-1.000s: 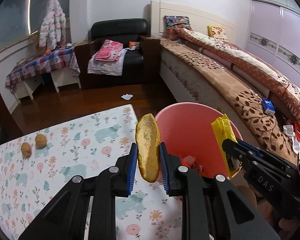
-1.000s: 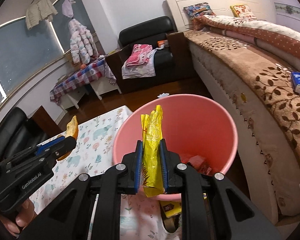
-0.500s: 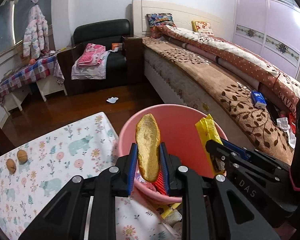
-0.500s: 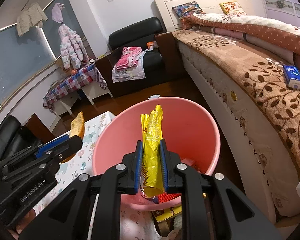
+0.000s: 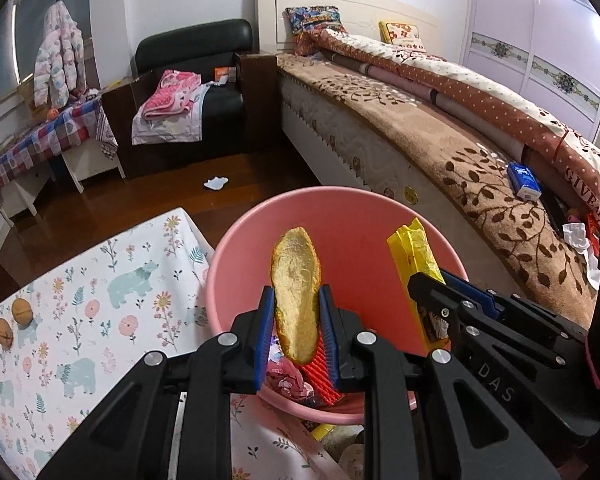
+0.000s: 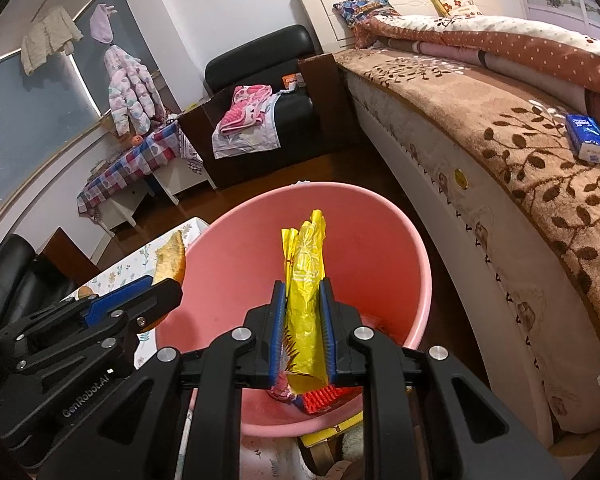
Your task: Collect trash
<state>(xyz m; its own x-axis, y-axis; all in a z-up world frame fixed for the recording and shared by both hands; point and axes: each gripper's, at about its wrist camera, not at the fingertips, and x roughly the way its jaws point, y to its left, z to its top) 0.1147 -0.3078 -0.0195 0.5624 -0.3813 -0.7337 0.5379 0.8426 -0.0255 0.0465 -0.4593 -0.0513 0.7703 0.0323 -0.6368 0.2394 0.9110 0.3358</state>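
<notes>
Pink plastic bin (image 5: 380,216) below; left gripper (image 5: 297,322) clamps crusty bread (image 5: 296,292), right gripper (image 6: 303,328) clamps crinkly yellow wrapper (image 6: 306,280).

Smooth pink plastic bin (image 5: 236,264); glossy crinkled yellow wrapper (image 6: 306,280); rough, porous peel (image 5: 296,300); matt printed cloth on the counter (image 5: 80,320); polished wooden floor (image 5: 160,192).

Left gripper (image 5: 296,322) and right gripper (image 6: 303,330) point downward, side by side, jaws clamped.
</notes>
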